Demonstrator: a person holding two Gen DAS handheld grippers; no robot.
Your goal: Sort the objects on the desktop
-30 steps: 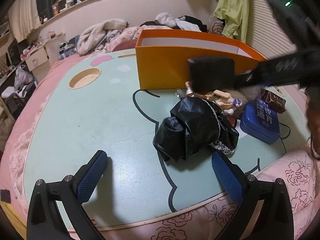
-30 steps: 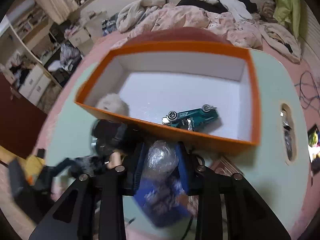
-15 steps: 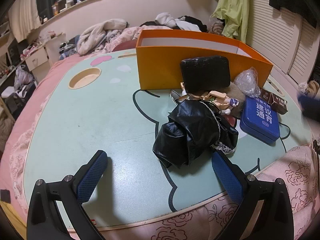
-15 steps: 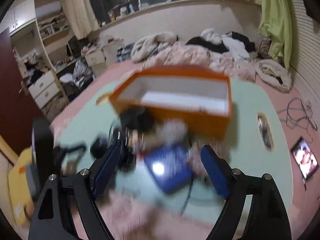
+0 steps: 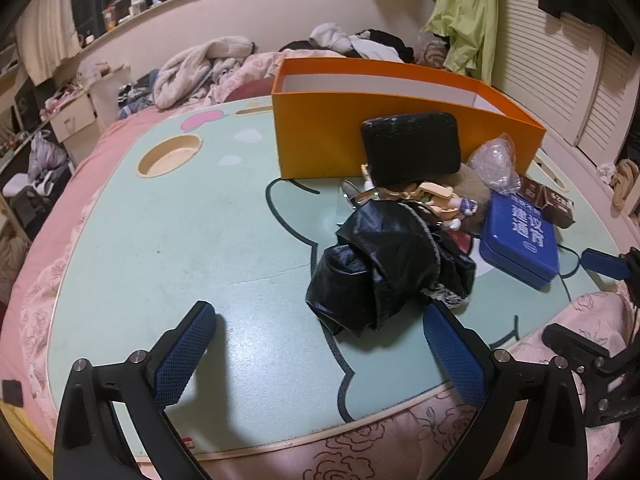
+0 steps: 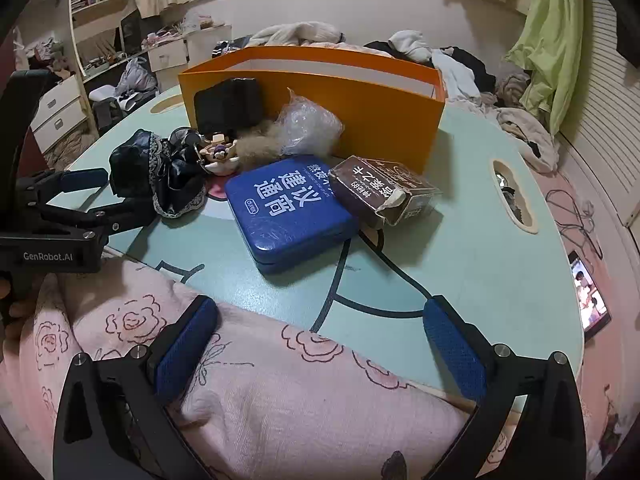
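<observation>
- Your right gripper (image 6: 320,352), clamped on the clear plastic bag (image 6: 310,128) a second ago near the orange box (image 6: 320,96), has let it go beside the box; jaws opening wide, nothing between them.
- The bag isn't sorted yet.
- The blue tin (image 6: 288,208) lies at your 12 o'clock, near; the brown carton (image 6: 380,192) at 1.
- Your left gripper (image 5: 320,356) is spread empty; the black bundle (image 5: 384,268) sits just ahead at 1 o'clock.

You've got a glossy blue tin (image 6: 290,208), a matt orange cardboard box (image 6: 360,108), a crinkly clear plastic bag (image 6: 310,126), shiny black lace-trimmed cloth (image 5: 384,268) and a worn brown paper carton (image 6: 382,192). Table (image 5: 200,240) is smooth and matt, maybe painted wood. Gripper pads (image 5: 186,354) are textured blue rubber.
</observation>
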